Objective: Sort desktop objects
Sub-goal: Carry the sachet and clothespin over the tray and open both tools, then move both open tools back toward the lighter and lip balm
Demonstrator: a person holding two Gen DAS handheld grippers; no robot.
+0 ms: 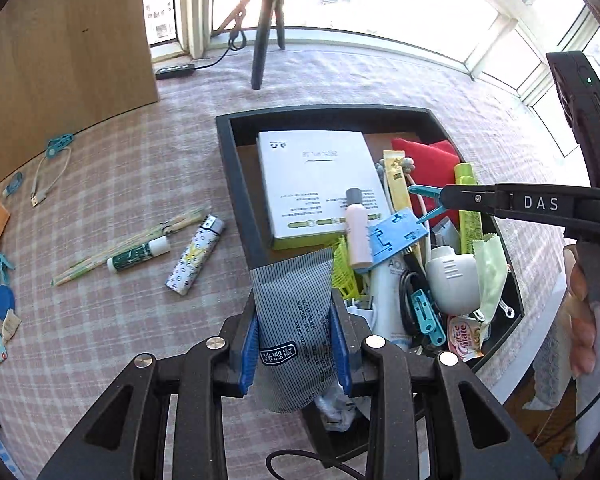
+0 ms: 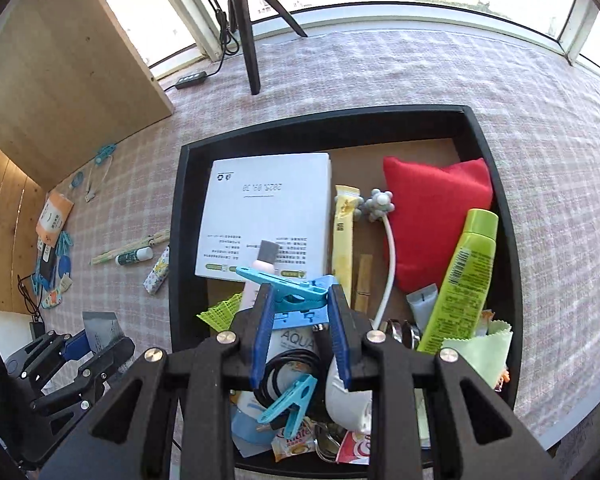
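A black tray (image 1: 236, 184) (image 2: 180, 216) on the checked tablecloth holds many objects: a white booklet (image 2: 266, 208), a red pouch (image 2: 436, 216), a green tube (image 2: 464, 272) and more. My left gripper (image 1: 294, 332) is shut on a grey striped sachet (image 1: 296, 304) just above the tray's near-left corner. My right gripper (image 2: 300, 300) is shut on a blue clothes peg (image 2: 288, 288) and holds it above the tray's contents; it also shows in the left wrist view (image 1: 432, 202).
On the cloth left of the tray lie a patterned lighter (image 1: 196, 256), a glue stick (image 1: 138, 256), chopsticks (image 1: 128, 240), a cable (image 1: 46, 176) and several small blue items (image 1: 2, 280). A tripod (image 1: 266, 28) stands at the back, a wooden board (image 1: 60, 40) at the left.
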